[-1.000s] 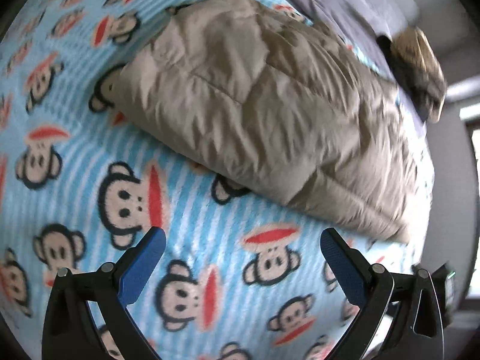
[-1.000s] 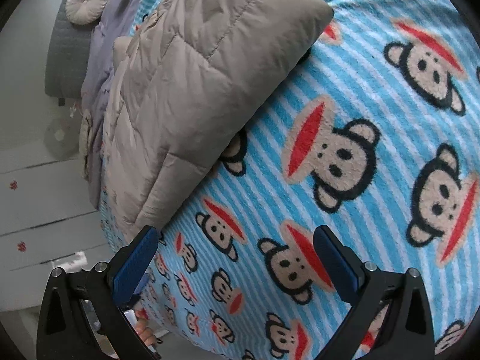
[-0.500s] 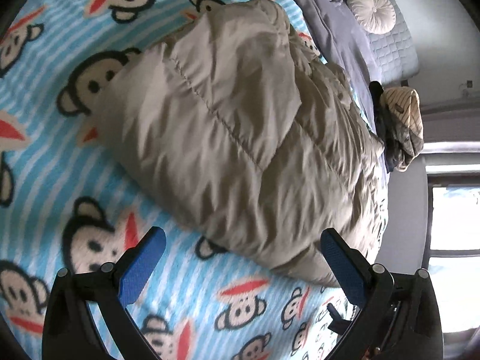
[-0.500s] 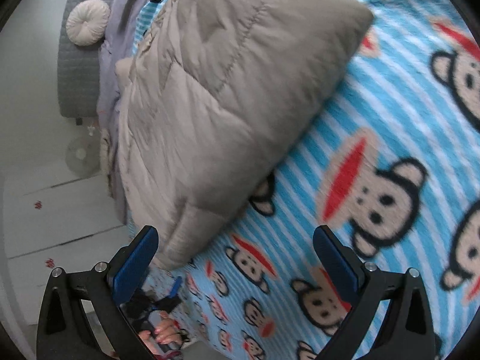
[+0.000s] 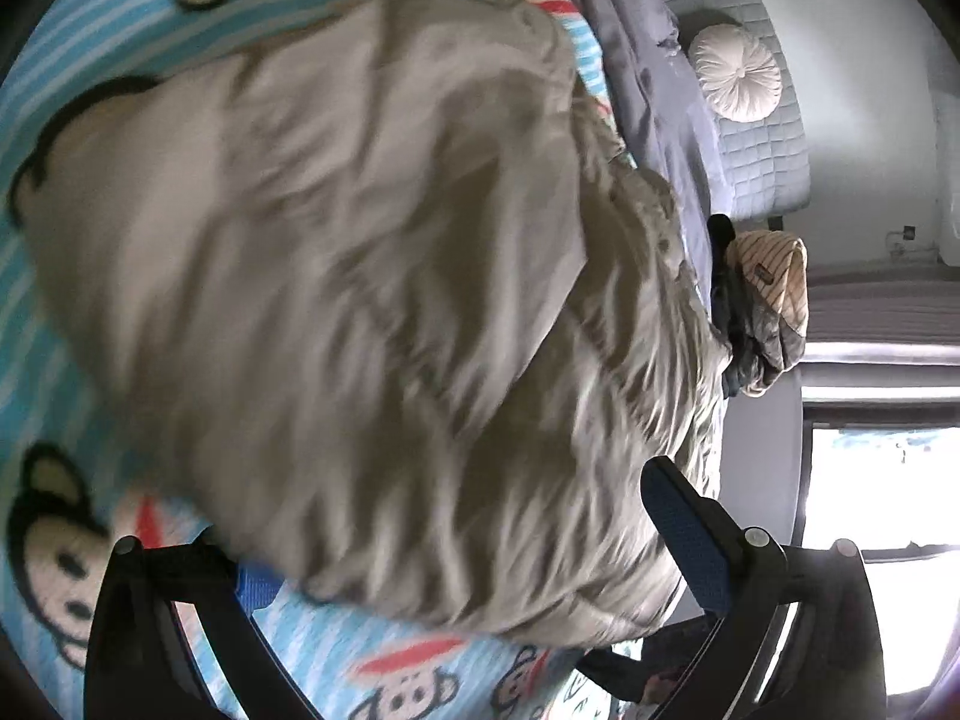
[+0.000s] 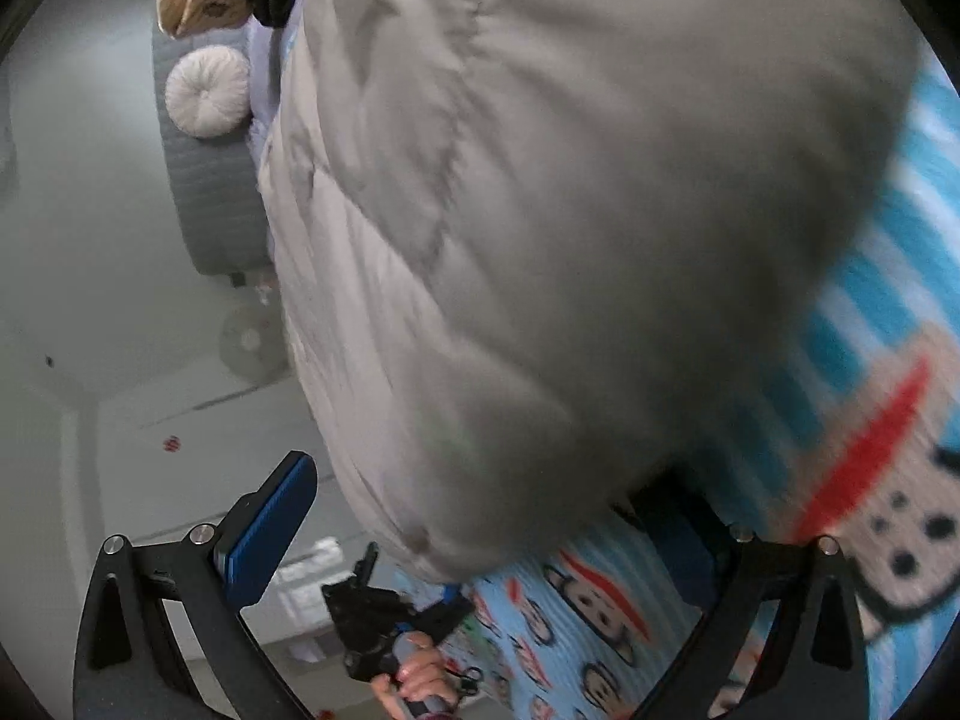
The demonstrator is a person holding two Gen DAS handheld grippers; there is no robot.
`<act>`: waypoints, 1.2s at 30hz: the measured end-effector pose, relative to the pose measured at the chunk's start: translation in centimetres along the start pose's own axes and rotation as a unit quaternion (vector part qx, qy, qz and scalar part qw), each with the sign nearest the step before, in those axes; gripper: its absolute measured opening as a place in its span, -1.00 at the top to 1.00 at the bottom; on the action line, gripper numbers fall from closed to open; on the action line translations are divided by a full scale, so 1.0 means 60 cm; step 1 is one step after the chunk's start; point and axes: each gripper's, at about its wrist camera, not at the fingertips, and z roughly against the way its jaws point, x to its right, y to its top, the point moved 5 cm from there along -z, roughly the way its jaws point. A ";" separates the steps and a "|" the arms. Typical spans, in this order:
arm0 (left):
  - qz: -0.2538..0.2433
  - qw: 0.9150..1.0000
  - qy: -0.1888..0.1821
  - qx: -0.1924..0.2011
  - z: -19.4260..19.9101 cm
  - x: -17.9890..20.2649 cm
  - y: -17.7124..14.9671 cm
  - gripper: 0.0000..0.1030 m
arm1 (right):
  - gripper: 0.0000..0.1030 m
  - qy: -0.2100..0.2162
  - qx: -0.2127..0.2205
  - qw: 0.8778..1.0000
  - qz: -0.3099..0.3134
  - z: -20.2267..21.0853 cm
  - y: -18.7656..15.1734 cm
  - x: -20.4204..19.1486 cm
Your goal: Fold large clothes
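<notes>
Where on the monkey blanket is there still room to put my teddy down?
Bare monkey blanket shows beside the puffy beige coat, and more blanket on its other side in the right wrist view. By the grey bedding and round cushion it is crowded.

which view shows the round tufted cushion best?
Left wrist: the round cushion shows sharp and whole against the grey quilted headboard, pleats and centre button visible. Right wrist also shows it whole, but softer and dimmer, beside the padded jacket.
</notes>
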 end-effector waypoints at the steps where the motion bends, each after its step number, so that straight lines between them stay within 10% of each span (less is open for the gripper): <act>1: -0.001 1.000 0.000 0.002 -0.006 0.004 0.004 -1.00 | -0.99 0.007 0.003 1.000 0.001 -0.004 0.004 -0.004; 11: 0.009 0.999 0.030 0.020 -0.048 0.012 0.032 -0.99 | -1.00 -0.008 0.002 0.999 0.042 -0.040 0.018 -0.047; 13: -0.002 0.999 0.038 0.026 -0.048 0.020 0.035 -0.74 | -1.00 -0.021 0.006 0.999 0.040 -0.046 0.024 -0.049; 15: -0.024 0.998 0.042 0.027 -0.045 0.030 0.038 0.00 | -0.95 -0.041 0.011 0.998 0.039 -0.050 0.027 -0.051; 16: -0.030 0.999 0.034 0.026 -0.042 0.034 0.038 0.16 | -0.79 -0.046 0.012 0.998 0.039 -0.051 0.027 -0.052; 17: -0.035 0.999 0.026 0.026 -0.039 0.039 0.040 0.35 | -0.21 -0.056 0.011 0.998 0.042 -0.050 0.026 -0.054; 20: -0.072 0.997 0.028 0.028 -0.018 0.061 0.036 0.55 | 0.26 -0.055 0.009 0.997 0.052 -0.043 0.026 -0.064; 36: -0.103 0.994 0.019 -0.034 0.119 0.023 -0.134 0.56 | 0.48 -0.077 -0.026 0.993 0.089 0.076 -0.081 -0.037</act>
